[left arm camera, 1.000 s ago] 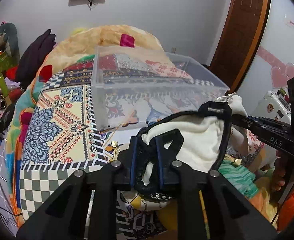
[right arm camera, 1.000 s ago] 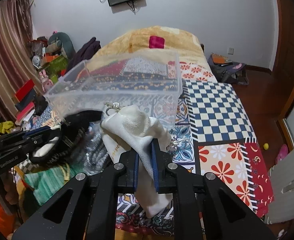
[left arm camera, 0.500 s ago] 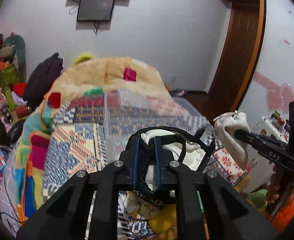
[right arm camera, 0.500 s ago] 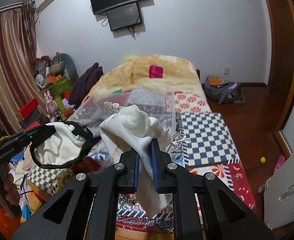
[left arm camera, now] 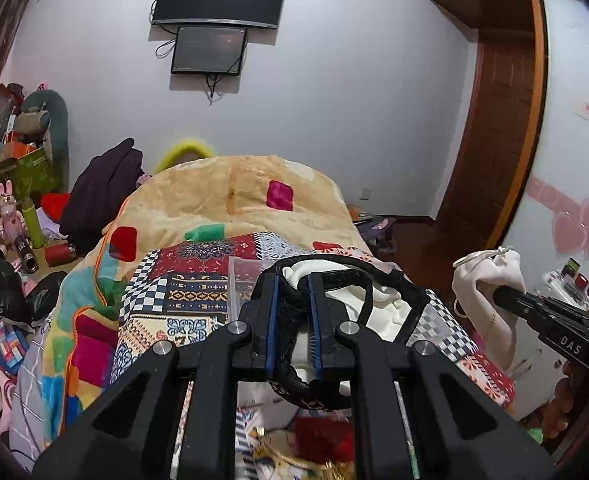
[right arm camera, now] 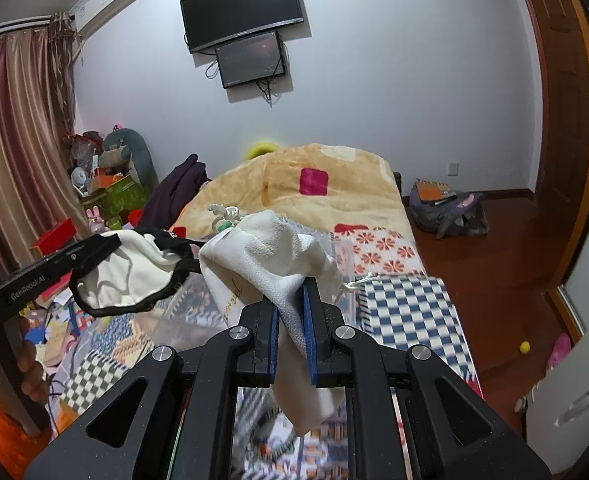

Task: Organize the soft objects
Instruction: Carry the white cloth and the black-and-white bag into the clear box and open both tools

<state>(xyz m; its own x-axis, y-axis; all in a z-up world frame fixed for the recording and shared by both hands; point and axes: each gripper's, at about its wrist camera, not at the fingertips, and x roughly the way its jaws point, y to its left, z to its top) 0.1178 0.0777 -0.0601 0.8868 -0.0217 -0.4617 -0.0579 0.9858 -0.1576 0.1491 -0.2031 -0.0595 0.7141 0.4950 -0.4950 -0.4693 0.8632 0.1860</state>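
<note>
Black-trimmed cream fabric, a pouch (left arm camera: pixel 350 300), sat pinched between the blue pads of the left gripper (left arm camera: pixel 293 320) in the left wrist view, held up above the patchwork bedspread (left arm camera: pixel 182 300). A clear plastic bin (left arm camera: pixel 246 276) showed just behind it on the bed. Off to the right, the right gripper (left arm camera: pixel 506 296) clamped a white drawstring bag (left arm camera: pixel 482 280) in the air.

From the right wrist view, the right gripper (right arm camera: pixel 292 320) was closed on the white drawstring bag (right arm camera: pixel 270 252), which draped down between its fingers. To the left, the left gripper (right arm camera: pixel 106 246) held the pouch (right arm camera: pixel 130 276) aloft over the bed, near the bag.
</note>
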